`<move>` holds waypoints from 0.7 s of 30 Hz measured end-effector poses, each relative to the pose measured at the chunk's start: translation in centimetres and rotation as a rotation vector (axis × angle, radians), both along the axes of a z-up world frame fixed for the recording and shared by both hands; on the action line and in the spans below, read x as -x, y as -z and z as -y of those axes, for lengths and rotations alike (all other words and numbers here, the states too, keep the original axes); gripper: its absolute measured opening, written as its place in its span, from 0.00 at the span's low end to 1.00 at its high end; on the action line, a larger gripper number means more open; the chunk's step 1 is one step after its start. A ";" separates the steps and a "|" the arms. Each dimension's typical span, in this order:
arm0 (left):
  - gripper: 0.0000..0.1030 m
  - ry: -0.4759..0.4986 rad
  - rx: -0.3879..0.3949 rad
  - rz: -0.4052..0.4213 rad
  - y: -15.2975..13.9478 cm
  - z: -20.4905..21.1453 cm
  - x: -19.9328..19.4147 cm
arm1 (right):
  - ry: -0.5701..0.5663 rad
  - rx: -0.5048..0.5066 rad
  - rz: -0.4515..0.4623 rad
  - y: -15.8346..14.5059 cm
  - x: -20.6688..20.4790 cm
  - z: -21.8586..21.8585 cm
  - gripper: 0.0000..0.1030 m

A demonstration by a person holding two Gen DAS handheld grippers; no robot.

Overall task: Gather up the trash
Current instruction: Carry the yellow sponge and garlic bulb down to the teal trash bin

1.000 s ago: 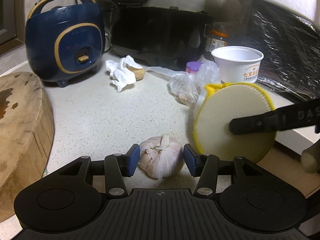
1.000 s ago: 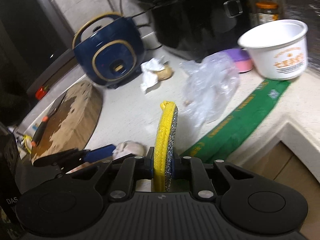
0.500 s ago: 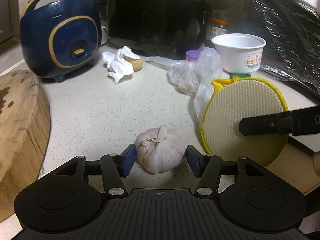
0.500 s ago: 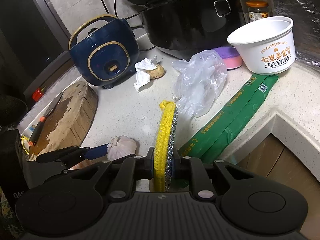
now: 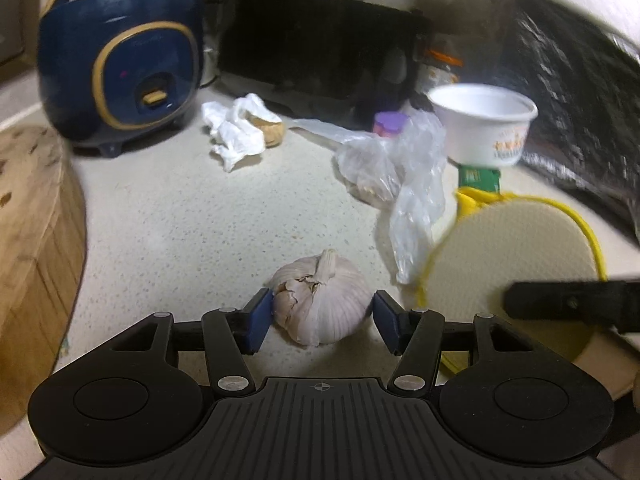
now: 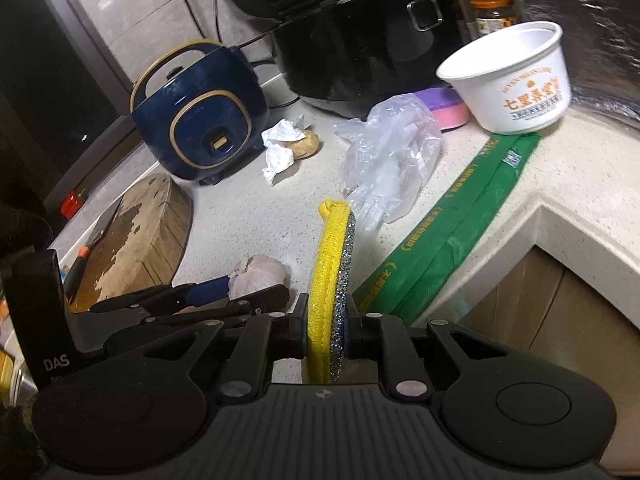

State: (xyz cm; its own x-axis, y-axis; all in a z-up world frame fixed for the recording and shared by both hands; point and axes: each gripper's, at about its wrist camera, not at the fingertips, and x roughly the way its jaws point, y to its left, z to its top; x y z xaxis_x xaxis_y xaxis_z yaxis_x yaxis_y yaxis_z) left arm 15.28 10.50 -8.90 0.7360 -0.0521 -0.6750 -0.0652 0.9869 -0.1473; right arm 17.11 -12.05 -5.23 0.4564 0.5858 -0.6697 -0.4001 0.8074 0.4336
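Down on the speckled counter, the left gripper has its blue pads spread wide on either side of a garlic bulb; the left pad sits right at the bulb's skin, the right pad stands just clear of it. The right gripper is pressed together on a round yellow scrubbing pad, held on edge just to the right of the left gripper. Ahead of the left gripper lie the trash items: a crumpled white tissue in front of a blue rice cooker, and a clear plastic bag to the right of it. Beyond the bag stands a white paper bowl, with a green wrapper lying ahead of the right gripper toward it. A wooden chopping block sits to the left.
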 end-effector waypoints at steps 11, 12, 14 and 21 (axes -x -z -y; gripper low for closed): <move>0.58 0.102 0.060 0.109 -2.6 0.7 1.8 | 0.231 -0.124 0.033 -2.1 4.5 5.0 0.14; 0.58 0.135 0.073 0.115 -2.9 1.3 2.1 | 0.254 -0.124 0.037 -2.3 4.9 5.9 0.14; 0.59 0.210 0.099 0.122 -3.6 3.0 2.9 | 0.305 -0.112 0.055 -2.6 5.8 8.0 0.14; 0.59 0.347 0.208 0.000 -1.2 11.1 5.1 | 0.466 -0.046 -0.005 0.6 8.5 16.0 0.14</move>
